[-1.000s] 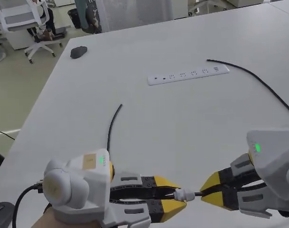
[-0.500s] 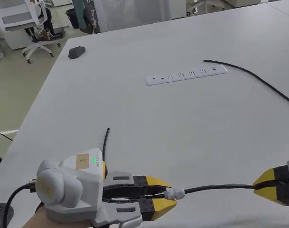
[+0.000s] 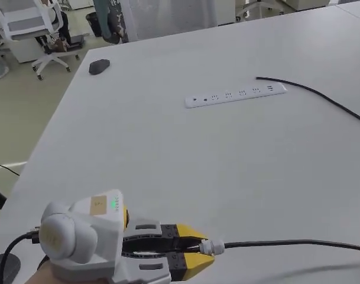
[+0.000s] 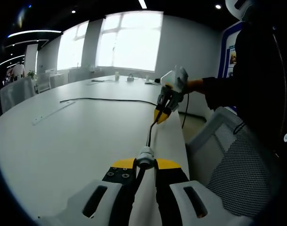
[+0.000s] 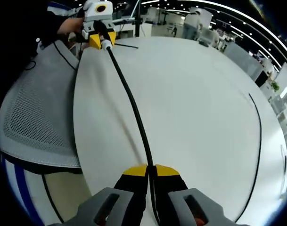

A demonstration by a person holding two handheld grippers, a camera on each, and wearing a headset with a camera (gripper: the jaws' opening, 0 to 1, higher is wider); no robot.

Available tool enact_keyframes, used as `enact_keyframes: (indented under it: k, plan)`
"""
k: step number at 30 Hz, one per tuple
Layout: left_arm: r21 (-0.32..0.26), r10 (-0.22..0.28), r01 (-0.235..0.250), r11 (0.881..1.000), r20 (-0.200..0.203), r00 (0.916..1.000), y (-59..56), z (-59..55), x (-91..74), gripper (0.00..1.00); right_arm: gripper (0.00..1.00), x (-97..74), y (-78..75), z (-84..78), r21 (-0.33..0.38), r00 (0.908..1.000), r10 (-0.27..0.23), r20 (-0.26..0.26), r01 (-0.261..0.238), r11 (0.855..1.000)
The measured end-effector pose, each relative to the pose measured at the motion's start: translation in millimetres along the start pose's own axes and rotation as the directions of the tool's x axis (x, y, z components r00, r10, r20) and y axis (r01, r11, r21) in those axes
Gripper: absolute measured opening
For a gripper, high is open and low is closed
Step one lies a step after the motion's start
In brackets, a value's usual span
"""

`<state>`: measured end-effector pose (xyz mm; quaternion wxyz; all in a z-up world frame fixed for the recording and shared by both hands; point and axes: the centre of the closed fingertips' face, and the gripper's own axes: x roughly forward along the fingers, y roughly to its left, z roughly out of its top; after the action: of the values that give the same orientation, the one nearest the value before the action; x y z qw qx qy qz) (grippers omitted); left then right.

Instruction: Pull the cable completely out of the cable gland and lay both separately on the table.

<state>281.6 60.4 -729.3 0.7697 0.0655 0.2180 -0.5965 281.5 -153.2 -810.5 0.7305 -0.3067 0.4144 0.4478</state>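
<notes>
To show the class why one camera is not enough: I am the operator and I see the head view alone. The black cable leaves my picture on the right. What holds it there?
Observer: The right gripper does. In the right gripper view its jaws are shut on the cable.
Operator: And what is just off the table's near edge?
Observer: A grey mesh chair stands beside the table there.
</notes>
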Motion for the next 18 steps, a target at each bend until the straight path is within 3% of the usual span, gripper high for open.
enact_keyframes:
  k: [2, 4, 9, 10, 11, 12, 13, 14, 15, 16, 18]
  plan:
    - [0.001, 0.005, -0.005, 1.000, -0.005, 1.0000, 0.6, -1.8, -0.2, 0.15, 0.00, 2.3, 1.1, 3.1, -0.025, 1.0000, -0.003, 0.002, 0.003, 1.000]
    - [0.000, 0.007, -0.007, 1.000, -0.007, 0.9999, 1.1, -3.0, -0.5, 0.15, 0.00, 3.4, 3.5, 1.1, -0.002, 0.9995, 0.021, -0.025, -0.021, 1.000]
    - [-0.001, 0.012, -0.012, 1.000, -0.008, 0.9999, 1.2, -4.3, -2.1, 0.15, 0.03, -0.7, 0.2, 4.2, 0.035, 0.9983, 0.026, -0.052, -0.024, 0.999]
    - [-0.001, 0.013, -0.013, 1.000, -0.007, 0.9999, 1.7, -4.4, -2.9, 0.15, 0.05, -3.9, 4.1, 10.2, 0.035, 0.9979, 0.054, -0.035, -0.053, 0.998]
    - [-0.001, 0.014, -0.014, 1.000, -0.006, 0.9999, 2.0, -4.3, -3.2, 0.15, 0.09, -5.1, 7.2, 22.3, 0.052, 0.9973, 0.071, 0.022, -0.072, 0.996]
    - [0.001, 0.015, -0.015, 1.000, -0.007, 0.9999, 2.2, -4.4, -2.9, 0.15, 0.13, -9.2, 15.8, 43.6, 0.100, 0.9865, 0.118, 0.114, -0.129, 0.987]
    - [0.001, 0.014, -0.014, 1.000, -0.008, 0.9999, 2.1, -4.5, -2.7, 0.15, 0.15, -12.1, 23.9, 57.7, 0.108, 0.9733, 0.158, 0.166, -0.177, 0.978]
    - [0.000, 0.013, -0.013, 1.000, -0.006, 0.9999, 1.8, -4.7, -2.0, 0.15, 0.18, -15.1, 29.1, 79.4, 0.073, 0.9566, 0.169, 0.237, -0.191, 0.979]
    - [0.005, 0.013, -0.013, 1.000, -0.001, 0.9999, 1.7, -4.0, -1.5, 0.15, 0.22, -17.3, 36.1, 92.5, 0.054, 0.9431, 0.191, 0.272, -0.214, 0.975]
    - [0.003, 0.011, -0.011, 1.000, 0.004, 0.9999, 0.8, -3.1, -1.1, 0.15, 0.21, -20.7, 46.9, 111.4, 0.031, 0.9206, 0.230, 0.316, -0.252, 0.967]
    - [0.006, 0.007, -0.007, 1.000, 0.004, 1.0000, -0.8, -2.2, -0.3, 0.15, 0.19, -21.5, 59.4, 141.9, -0.033, 0.8903, 0.255, 0.377, -0.262, 0.964]
